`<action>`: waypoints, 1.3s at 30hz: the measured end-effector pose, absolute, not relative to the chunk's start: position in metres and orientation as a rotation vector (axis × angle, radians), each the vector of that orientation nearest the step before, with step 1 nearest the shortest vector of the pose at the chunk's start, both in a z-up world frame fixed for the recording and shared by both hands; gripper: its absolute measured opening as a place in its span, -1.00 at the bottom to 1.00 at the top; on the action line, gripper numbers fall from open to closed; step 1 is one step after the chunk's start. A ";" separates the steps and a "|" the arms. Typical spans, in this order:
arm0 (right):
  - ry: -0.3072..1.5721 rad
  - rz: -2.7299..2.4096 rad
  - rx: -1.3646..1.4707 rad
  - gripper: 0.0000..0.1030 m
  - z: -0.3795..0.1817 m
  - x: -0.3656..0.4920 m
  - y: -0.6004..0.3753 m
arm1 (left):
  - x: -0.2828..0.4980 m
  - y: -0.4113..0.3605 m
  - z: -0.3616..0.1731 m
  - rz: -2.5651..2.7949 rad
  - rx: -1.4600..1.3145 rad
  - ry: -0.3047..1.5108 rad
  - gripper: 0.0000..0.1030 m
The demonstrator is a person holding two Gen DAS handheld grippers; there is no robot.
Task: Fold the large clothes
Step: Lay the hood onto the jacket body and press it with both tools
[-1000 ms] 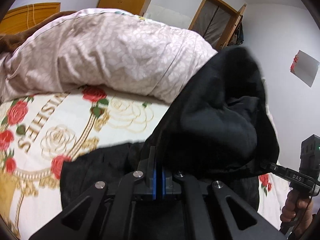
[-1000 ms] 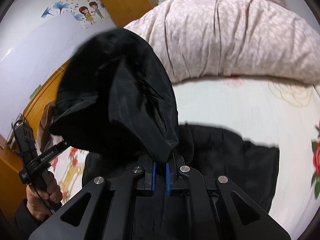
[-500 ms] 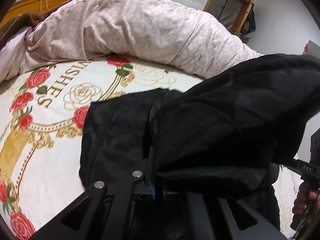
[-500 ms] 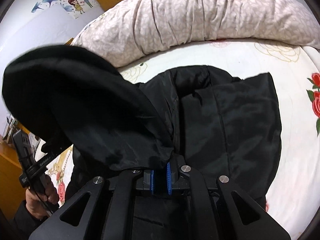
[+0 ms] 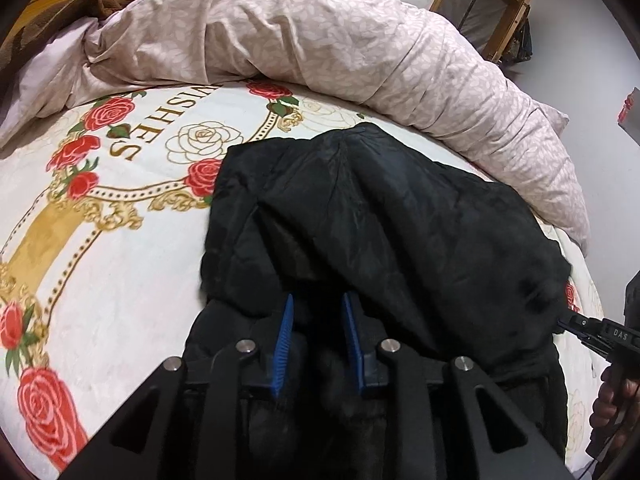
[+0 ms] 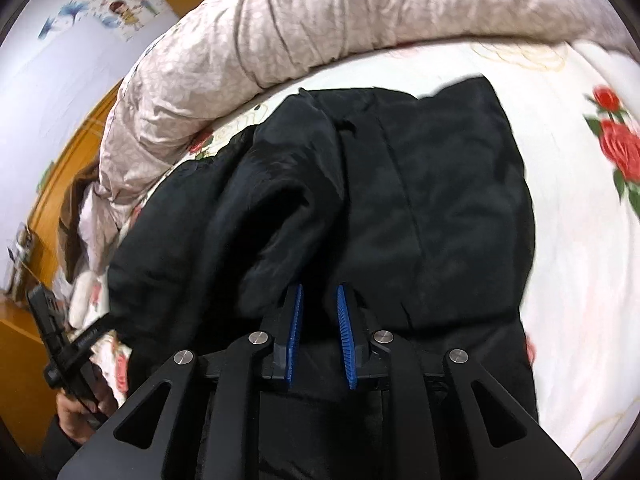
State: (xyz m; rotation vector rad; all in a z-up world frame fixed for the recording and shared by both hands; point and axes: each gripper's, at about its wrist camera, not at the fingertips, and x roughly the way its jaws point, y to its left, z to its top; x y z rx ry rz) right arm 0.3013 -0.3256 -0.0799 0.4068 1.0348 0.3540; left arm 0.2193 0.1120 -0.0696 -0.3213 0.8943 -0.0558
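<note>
Two grippers are mine, one in each hand, and both look down at a bed (image 5: 120,280). The bed has a white cover with red roses, gold swirls and big gold letters on it. A long pink blanket (image 5: 320,32) with a leaf print lies bunched up along the far edge of the bed. A brown blanket (image 5: 60,12) pokes out at the far left corner, by a wooden headboard. The walls are pale. In the left view a wooden door frame (image 5: 480,4) stands behind the bed. In the right view a cartoon sticker (image 6: 128,4) of two children is on the wall, next to orange wood.

The black coat (image 5: 400,220) lies on the bed, near the pink blanket and close to my side of the bed. It is puffy and a bit shiny. One part is folded over on top of the rest, with soft wrinkles in it. The fold makes a thick, lumpy layer.

My left gripper (image 5: 318,304) has just been opening. Its blue pads (image 5: 285,332) now stand a little way apart, with dark coat cloth between them, but they do not squeeze it. My right gripper (image 6: 320,296) has just been opening too. Its blue pads (image 6: 345,332) stand a little apart over the coat, and they do not pinch it either.
</note>
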 end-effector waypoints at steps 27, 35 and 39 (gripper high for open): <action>1.098 0.340 0.489 -0.94 -0.125 0.301 -0.290 | 0.236 0.034 -0.110 -0.217 -0.307 0.976 0.02; 1.032 0.329 0.352 -0.67 -0.073 0.290 -0.277 | 0.218 0.056 -0.067 -0.203 -0.326 0.937 0.01; 0.903 0.314 0.259 -0.61 -0.034 0.303 -0.269 | 0.232 0.070 -0.031 -0.181 -0.295 0.825 0.02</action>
